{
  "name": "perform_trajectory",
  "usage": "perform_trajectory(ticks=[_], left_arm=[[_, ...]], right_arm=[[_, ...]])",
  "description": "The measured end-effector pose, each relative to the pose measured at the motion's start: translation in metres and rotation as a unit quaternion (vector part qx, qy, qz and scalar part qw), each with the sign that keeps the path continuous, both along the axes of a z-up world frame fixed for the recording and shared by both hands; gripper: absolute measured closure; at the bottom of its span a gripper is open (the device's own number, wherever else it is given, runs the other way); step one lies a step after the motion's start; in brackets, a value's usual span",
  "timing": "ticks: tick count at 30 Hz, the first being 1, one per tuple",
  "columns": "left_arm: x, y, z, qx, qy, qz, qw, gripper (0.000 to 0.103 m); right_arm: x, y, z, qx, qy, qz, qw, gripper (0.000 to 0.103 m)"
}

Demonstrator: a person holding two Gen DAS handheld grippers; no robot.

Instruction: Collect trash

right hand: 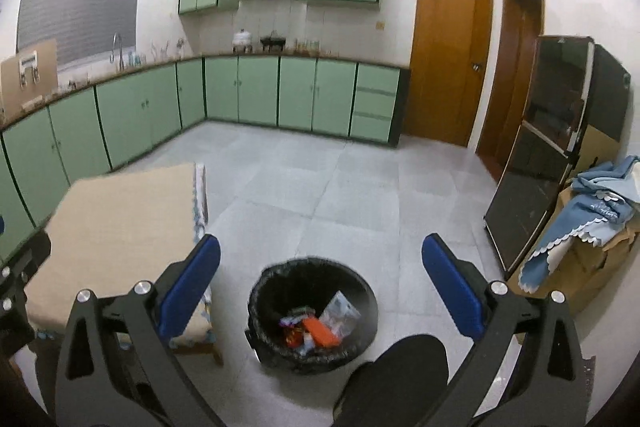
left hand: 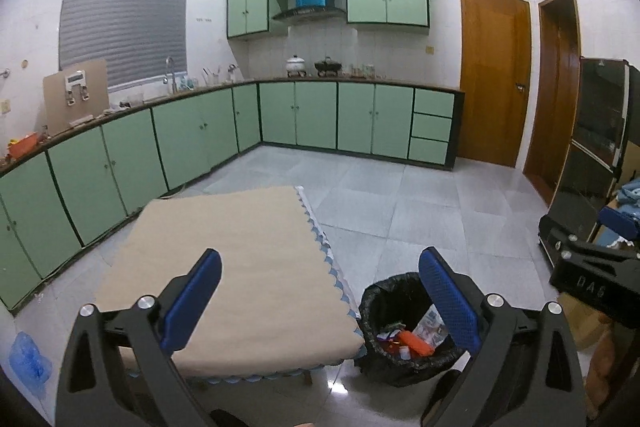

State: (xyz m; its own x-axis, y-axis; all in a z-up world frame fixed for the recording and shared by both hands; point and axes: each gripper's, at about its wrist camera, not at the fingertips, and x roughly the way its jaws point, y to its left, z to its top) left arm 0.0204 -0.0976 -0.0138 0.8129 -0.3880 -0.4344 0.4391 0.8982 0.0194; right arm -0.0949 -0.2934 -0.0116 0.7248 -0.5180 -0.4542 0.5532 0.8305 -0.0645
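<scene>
Two grippers, left gripper (left hand: 320, 297) and right gripper (right hand: 320, 285), both with jaws wide and holding nothing. Between the right jaws, low on the grey tiled floor (right hand: 320, 187): round black-lined trash bin (right hand: 313, 313) with orange packet (right hand: 319, 331) and clear wrappers inside. Just beside it, beige-clothed desk (left hand: 236, 267) with bare top. Behind, green kitchen cabinets (left hand: 316, 119), brown wooden door (right hand: 446, 55), black glass panel (right hand: 536, 163) leaning by cardboard box draped in blue cloth (right hand: 584, 223).

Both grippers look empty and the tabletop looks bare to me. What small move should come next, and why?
Probably pull both back and pause: the left gripper and right gripper are open and empty, the beige cloth-covered table shows no litter, and the wrappers already lie in the black bag-lined trash bin. A crumpled blue bag on the floor may need checking.
</scene>
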Motion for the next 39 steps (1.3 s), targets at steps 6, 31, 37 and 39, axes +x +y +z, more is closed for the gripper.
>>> perform_trajectory(ticks=[6,31,37,39], left_arm=[[-0.015,0.010,0.012,-0.001,-0.010,0.029,0.9995,0.006],[-0.019,0.034,0.047,-0.042,-0.047,0.053,0.9966,0.006],[-0.018,0.039,0.045,-0.038,-0.042,0.065,0.9962,0.006],[-0.018,0.040,0.045,-0.040,-0.043,0.068,0.9960,0.006]], right_arm=[[-0.005,-0.002,0.013,0.007,-0.025,-0.001,1.000,0.005],[-0.003,0.008,0.033,-0.019,-0.069,0.004,0.997,0.005],[-0.007,0.008,0.033,-0.018,-0.078,-0.011,0.997,0.005],[-0.007,0.009,0.032,-0.020,-0.076,-0.012,0.997,0.005]])
